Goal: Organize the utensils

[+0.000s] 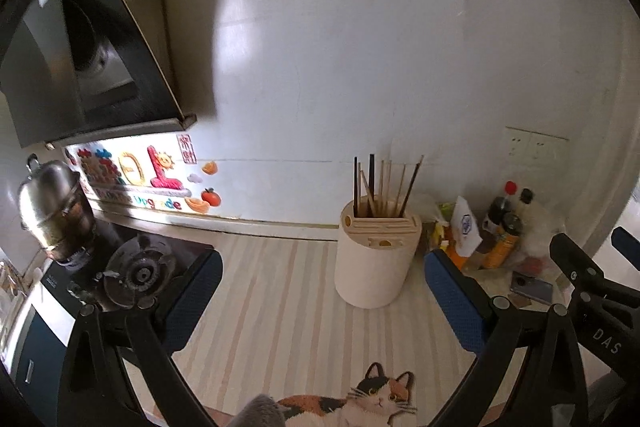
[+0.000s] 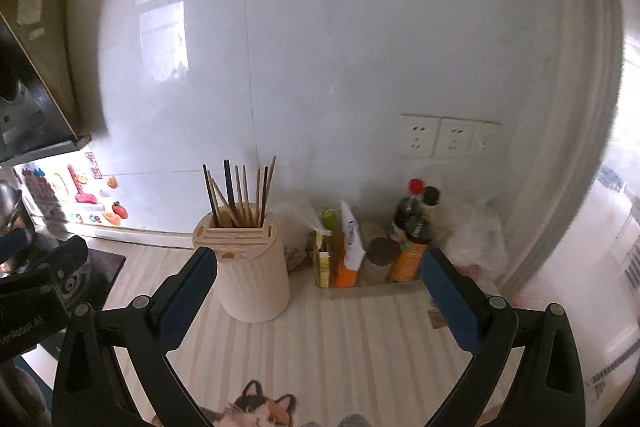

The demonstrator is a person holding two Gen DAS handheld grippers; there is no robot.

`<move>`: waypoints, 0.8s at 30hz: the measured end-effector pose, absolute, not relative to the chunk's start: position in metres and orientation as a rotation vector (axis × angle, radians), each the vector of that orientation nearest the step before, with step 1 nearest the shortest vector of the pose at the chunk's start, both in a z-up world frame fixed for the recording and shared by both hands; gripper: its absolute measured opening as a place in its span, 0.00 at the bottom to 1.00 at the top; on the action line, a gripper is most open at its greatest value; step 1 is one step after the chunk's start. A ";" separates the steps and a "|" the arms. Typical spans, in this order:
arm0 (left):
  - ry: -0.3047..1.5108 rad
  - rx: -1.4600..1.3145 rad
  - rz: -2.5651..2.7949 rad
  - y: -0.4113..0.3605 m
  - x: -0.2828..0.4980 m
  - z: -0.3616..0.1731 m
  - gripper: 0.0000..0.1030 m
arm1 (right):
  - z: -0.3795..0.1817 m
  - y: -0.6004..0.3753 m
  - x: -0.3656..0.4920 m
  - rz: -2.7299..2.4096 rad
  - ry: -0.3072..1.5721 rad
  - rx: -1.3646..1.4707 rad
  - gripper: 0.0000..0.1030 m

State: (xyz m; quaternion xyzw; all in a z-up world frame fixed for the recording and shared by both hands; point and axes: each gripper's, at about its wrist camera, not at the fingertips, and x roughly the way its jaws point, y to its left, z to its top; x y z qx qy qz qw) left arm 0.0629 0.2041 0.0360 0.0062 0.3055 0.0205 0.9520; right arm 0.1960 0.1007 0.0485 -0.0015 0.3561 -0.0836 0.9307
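A cream utensil holder (image 1: pixel 374 261) stands on the striped counter mat (image 1: pixel 280 307) with several chopsticks (image 1: pixel 384 187) upright in its back slot. My left gripper (image 1: pixel 322 281) is open and empty, and the holder stands between its fingers, a little ahead. My right gripper (image 2: pixel 320 281) is open and empty; the holder (image 2: pixel 252 267) is just right of its left finger, with the chopsticks (image 2: pixel 240 193) sticking up. The right gripper also shows at the right edge of the left wrist view (image 1: pixel 592 267).
A gas burner (image 1: pixel 138 273) and a steel pot (image 1: pixel 52 211) are on the left. Bottles and packets (image 2: pixel 384 243) crowd the back right corner, with a plastic bag (image 2: pixel 476 231) and wall sockets (image 2: pixel 448 137). A phone (image 1: pixel 532 285) lies at right. A cat picture (image 1: pixel 380 399) marks the mat's near edge.
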 end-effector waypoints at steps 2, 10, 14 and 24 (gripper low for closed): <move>0.606 0.017 0.043 0.203 0.047 0.043 1.00 | 0.061 0.100 0.177 -0.177 0.715 -0.004 1.00; 0.584 0.000 0.036 0.202 -0.004 0.058 1.00 | 0.097 0.100 0.112 -0.178 0.688 -0.001 1.00; 0.577 0.008 0.032 0.200 -0.018 0.062 1.00 | 0.109 0.100 0.090 -0.174 0.674 0.011 1.00; 0.576 0.005 0.033 0.200 -0.037 0.064 1.00 | 0.126 0.102 0.061 -0.175 0.645 -0.004 1.00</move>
